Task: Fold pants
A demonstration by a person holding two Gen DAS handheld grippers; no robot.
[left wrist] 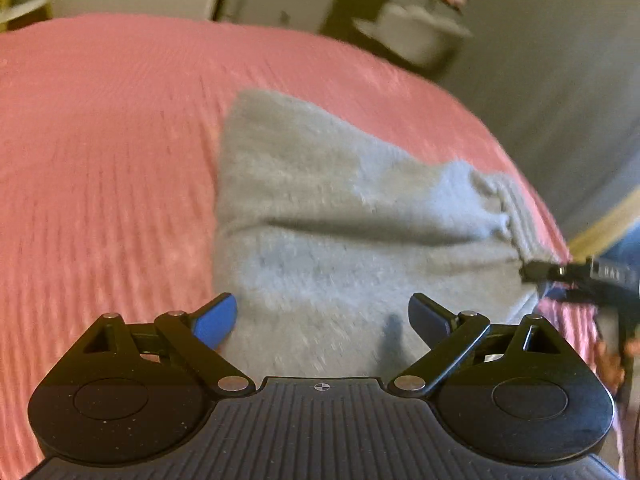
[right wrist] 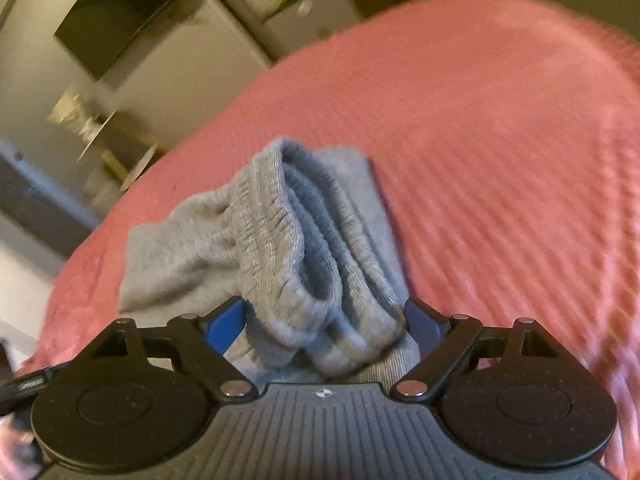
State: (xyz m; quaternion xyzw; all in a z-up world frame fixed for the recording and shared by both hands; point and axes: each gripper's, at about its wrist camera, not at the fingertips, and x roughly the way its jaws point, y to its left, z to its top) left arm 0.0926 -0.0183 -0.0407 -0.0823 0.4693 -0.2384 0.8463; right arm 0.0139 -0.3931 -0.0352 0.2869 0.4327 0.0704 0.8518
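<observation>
Grey sweatpants (left wrist: pixel 328 208) lie folded on a pink bedspread (left wrist: pixel 104 152). My left gripper (left wrist: pixel 322 320) is open just above the near part of the pants, its blue pads (left wrist: pixel 214 320) spread wide and empty. In the right wrist view the elastic waistband (right wrist: pixel 304 248) is bunched in folds between the fingers of my right gripper (right wrist: pixel 324 320), which stands wide with the fabric filling the gap. The right gripper also shows at the right edge of the left wrist view (left wrist: pixel 532 272), at the waistband end.
The pink bedspread (right wrist: pixel 500 128) covers the bed, whose edge curves away to the right in the left wrist view. Beyond it stand pale cabinets (right wrist: pixel 208 48), a dark screen (right wrist: pixel 120 20) and cluttered shelves (left wrist: pixel 400 8).
</observation>
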